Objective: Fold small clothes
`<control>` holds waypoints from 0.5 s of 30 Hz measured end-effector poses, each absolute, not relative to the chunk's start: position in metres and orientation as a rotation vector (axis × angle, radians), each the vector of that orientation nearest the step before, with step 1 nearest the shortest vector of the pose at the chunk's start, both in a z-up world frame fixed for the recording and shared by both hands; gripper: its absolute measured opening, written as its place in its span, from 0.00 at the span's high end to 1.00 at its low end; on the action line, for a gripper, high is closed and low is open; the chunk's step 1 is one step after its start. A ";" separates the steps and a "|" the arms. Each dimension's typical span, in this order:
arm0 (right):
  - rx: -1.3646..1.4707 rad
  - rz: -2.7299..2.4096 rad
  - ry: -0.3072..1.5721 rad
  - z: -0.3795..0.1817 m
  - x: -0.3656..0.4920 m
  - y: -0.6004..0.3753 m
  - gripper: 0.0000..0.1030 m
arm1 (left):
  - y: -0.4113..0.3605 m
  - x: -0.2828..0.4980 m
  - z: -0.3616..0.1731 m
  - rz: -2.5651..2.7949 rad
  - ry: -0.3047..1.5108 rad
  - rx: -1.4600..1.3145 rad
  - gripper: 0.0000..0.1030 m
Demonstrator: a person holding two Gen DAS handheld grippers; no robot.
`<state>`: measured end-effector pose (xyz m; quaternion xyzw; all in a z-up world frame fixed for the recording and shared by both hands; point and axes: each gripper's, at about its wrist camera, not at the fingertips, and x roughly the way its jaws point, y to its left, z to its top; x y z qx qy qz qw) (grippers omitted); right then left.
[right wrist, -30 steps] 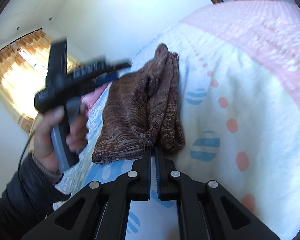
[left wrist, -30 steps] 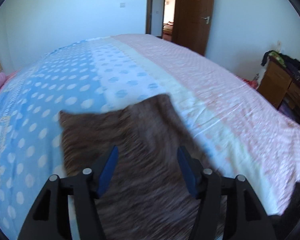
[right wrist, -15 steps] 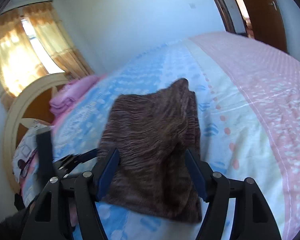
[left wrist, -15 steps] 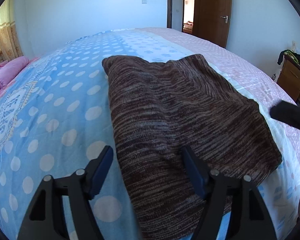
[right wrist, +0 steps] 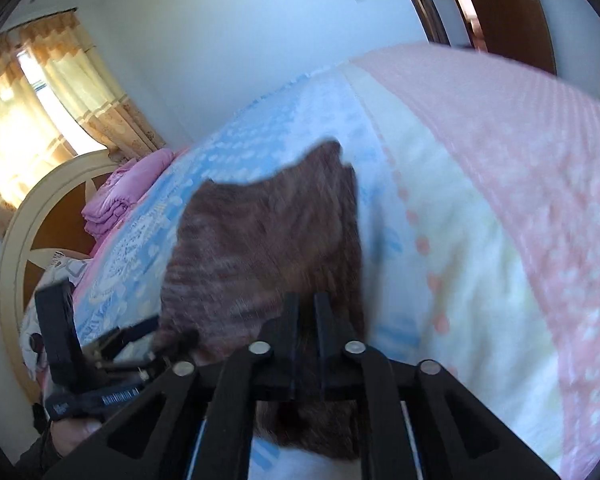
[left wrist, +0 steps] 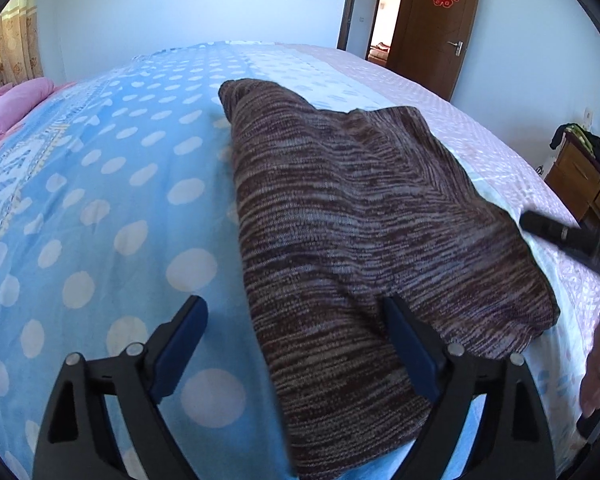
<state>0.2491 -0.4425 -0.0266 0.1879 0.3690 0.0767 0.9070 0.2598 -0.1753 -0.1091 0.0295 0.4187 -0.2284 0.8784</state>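
Note:
A brown striped knit garment [left wrist: 352,240] lies folded flat on the bed, over the blue dotted sheet. My left gripper [left wrist: 296,344] is open, low over the garment's near left edge, one finger on each side of that edge. My right gripper [right wrist: 306,312] has its fingers nearly together over the garment's near right edge [right wrist: 268,248]; the view is blurred and I cannot see whether cloth is pinched between them. The right gripper's black body [left wrist: 572,236] shows at the right in the left wrist view.
The bed sheet [left wrist: 100,200] is blue with white dots, cream and pink to the right. Pink folded bedding [right wrist: 120,204] lies by the headboard. A wooden door [left wrist: 436,28] and a dresser [left wrist: 584,184] with clothes stand to the right.
The right gripper went from shut to open half a second ago and has closed to a narrow gap over the garment's edge. The left gripper has drawn back from above the garment and stays open.

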 end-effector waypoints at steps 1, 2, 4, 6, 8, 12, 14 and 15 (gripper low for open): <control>0.365 0.171 0.748 -0.018 0.258 -0.437 0.70 | -0.175 0.260 -0.110 -0.476 0.874 0.057 0.10; 0.354 0.193 0.744 -0.012 0.268 -0.432 0.68 | -0.176 0.259 -0.110 -0.475 0.873 0.060 0.09; 0.353 0.276 0.762 -0.006 0.295 -0.421 0.68 | -0.177 0.257 -0.110 -0.470 0.866 0.070 0.08; 0.349 0.310 0.822 -0.013 0.324 -0.413 0.68 | -0.179 0.253 -0.109 -0.468 0.858 0.081 0.08; 0.308 0.253 0.909 -0.030 0.356 -0.414 0.68 | -0.179 0.251 -0.109 -0.468 0.847 0.086 0.08; 0.340 0.190 0.959 -0.060 0.377 -0.439 0.76 | -0.174 0.251 -0.110 -0.493 0.855 0.053 0.02; 0.367 0.179 0.945 -0.058 0.368 -0.450 0.79 | -0.171 0.253 -0.111 -0.508 0.864 0.027 0.02; 0.357 0.166 0.935 -0.055 0.360 -0.453 0.79 | -0.170 0.254 -0.111 -0.512 0.867 0.019 0.02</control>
